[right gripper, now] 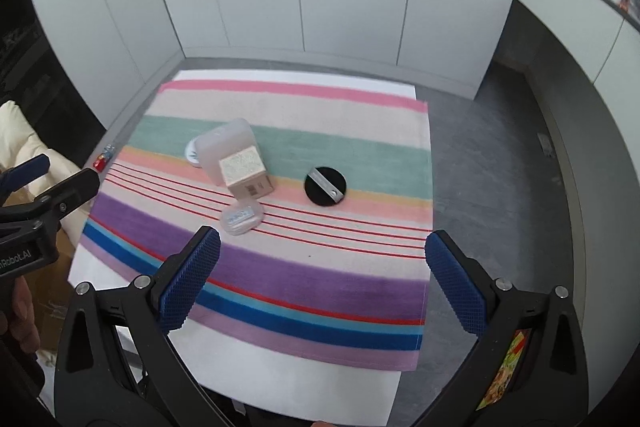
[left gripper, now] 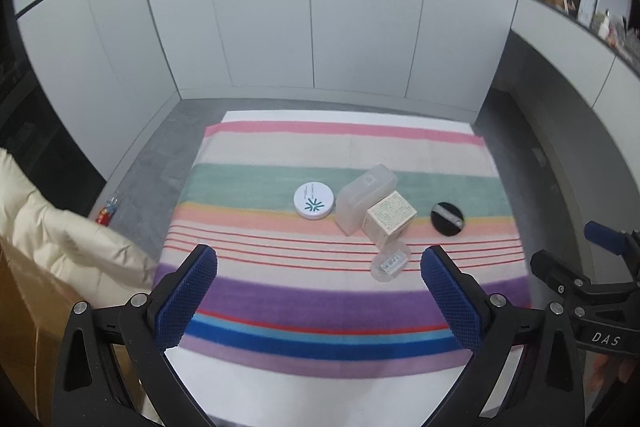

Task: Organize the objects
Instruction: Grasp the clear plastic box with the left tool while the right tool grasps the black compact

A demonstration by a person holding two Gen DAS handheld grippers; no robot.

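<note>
Objects are being shown on a striped towel (left gripper: 280, 291), all lying ahead of both grippers. Nothing is being held. The left gripper (left gripper: 319, 267) is being kept wide open above the towel's near part, and the right gripper (right gripper: 323, 251) is being kept wide open too. Nearest to the left gripper's right finger, a small clear case (left gripper: 391, 262) is lying. Just past it, a tan box (left gripper: 390, 218) is leaning against a cloudy plastic box (left gripper: 362, 197). A white round tin (left gripper: 314, 201) is sitting to their left, and a black round disc (left gripper: 447, 218) to their right.
</note>
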